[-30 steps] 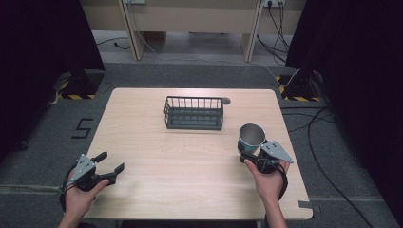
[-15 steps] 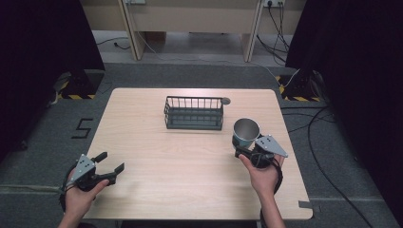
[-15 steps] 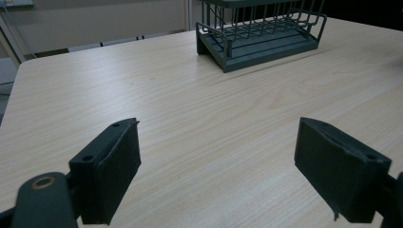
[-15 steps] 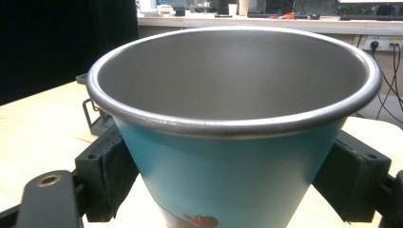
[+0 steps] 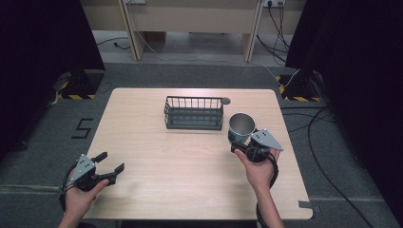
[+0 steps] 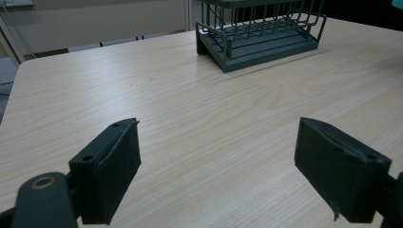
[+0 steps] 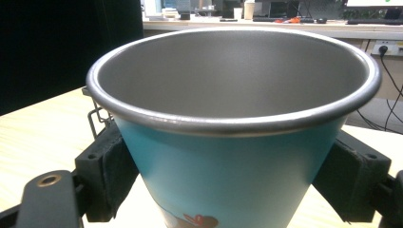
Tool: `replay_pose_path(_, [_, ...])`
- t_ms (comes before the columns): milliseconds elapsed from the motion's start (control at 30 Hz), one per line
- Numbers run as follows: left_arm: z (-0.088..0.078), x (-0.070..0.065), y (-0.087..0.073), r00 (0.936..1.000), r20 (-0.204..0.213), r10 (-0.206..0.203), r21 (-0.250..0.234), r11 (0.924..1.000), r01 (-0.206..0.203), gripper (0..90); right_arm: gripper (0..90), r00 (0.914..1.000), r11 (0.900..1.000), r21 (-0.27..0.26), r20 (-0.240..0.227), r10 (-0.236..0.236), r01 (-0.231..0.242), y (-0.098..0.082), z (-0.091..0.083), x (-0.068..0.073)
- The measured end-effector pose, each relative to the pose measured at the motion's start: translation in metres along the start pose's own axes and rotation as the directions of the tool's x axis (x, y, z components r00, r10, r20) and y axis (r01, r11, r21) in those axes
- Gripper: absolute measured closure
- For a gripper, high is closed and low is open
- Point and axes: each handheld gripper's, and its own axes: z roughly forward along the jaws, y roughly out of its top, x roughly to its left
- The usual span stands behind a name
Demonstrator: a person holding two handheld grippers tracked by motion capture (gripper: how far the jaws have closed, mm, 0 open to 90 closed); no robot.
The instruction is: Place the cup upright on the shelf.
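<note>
While the high view sets the table (image 5: 190, 156) out whole, with the wire basket (image 5: 194, 113) at its far middle, the right gripper view alone shows the blue cup (image 7: 228, 156) and its steel inside. The cup stands upright right of the basket, pinched between the right gripper (image 5: 243, 142) jaws. Near left, the left gripper (image 5: 110, 167) jaws are spread over bare wood.

Left gripper (image 5: 108, 166) lower left of the high view, jaws wide apart, right gripper (image 5: 237, 144) right of centre, jaws clamped.
</note>
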Motion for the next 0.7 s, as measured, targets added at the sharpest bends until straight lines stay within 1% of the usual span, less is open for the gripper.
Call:
replay_pose_path(500, [0.0,0.0,0.0,1.0,-0.001,0.001,0.0,1.0,-0.001,14.8,17.5,0.9999,1.0,-0.003,-0.012,0.002,-0.002,0.009,0.016,0.005])
replay_pose_path(700, [0.0,0.0,0.0,1.0,-0.001,0.001,-0.001,1.0,-0.001,14.9,17.5,0.9998,1.0,-0.004,-0.021,-0.001,0.001,0.014,0.023,0.009])
